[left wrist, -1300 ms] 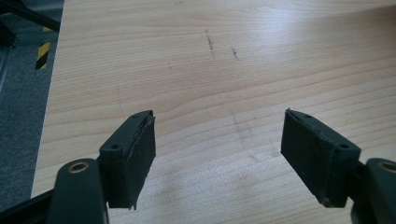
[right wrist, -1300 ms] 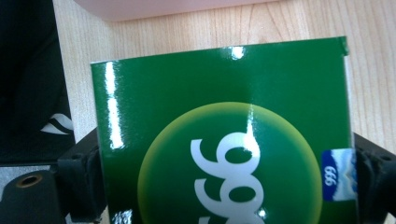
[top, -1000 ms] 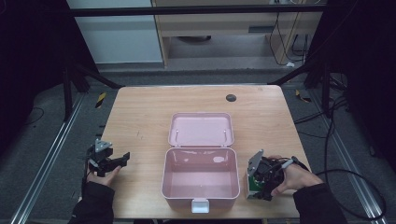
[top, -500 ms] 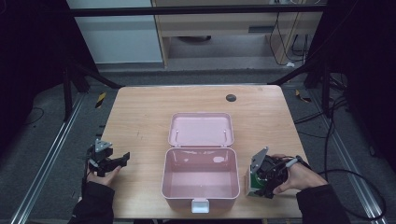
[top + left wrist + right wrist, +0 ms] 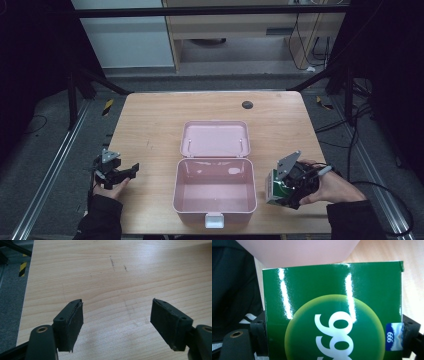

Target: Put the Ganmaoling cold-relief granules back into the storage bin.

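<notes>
Beside the open pink plastic box [image 5: 215,192], the right tongs [image 5: 281,189] are gripping a glossy green carton [image 5: 332,315].
Left tongs [image 5: 117,325] are idling, spread wide, over the wooden worktop [image 5: 150,120]; the carton's edge risks catching the box rim.

Black jaws, brass screws, dark sleeves [image 5: 100,220]

Showing a wooden table [image 5: 150,125], faintly scuffed and bearing a small dark round spot [image 5: 247,104] near its far edge. Flanking it on the grey floor [image 5: 30,150]: metal rails [image 5: 47,182] and yellow-and-black striped markers [image 5: 107,106]. Standing behind: a wooden cabinet [image 5: 240,25] beside a white panel [image 5: 125,35]. Hanging at far right: cables [image 5: 306,35].
</notes>
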{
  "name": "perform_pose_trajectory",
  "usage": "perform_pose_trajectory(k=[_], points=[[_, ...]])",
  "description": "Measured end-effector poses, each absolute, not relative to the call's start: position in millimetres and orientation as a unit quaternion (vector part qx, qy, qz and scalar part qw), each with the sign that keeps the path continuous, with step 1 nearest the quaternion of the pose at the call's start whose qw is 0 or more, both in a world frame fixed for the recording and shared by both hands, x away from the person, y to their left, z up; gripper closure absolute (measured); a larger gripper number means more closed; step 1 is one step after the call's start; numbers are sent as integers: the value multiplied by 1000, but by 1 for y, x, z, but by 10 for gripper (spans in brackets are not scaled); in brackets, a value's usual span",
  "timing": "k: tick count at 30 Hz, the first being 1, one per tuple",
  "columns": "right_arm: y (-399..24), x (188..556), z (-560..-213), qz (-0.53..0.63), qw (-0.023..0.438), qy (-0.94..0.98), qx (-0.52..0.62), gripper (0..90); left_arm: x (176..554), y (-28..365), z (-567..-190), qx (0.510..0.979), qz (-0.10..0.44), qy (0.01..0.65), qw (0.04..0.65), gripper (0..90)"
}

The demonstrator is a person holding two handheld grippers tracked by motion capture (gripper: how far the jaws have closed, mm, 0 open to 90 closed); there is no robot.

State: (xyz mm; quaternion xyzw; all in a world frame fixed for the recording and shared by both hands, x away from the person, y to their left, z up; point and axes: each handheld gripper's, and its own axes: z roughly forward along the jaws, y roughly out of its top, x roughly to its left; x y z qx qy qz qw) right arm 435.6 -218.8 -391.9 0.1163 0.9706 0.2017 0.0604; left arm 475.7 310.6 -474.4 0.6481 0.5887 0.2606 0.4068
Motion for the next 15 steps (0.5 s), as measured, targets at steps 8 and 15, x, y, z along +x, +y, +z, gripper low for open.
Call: perform_pose_trajectory(k=[8, 15], points=[[-219, 431, -366, 220, 80, 965, 115, 154, 476, 310, -474, 648, 261, 589, 407, 256], [-216, 427, -347, 233, 91, 962, 108, 154, 476, 310, -474, 647, 261, 589, 408, 256]])
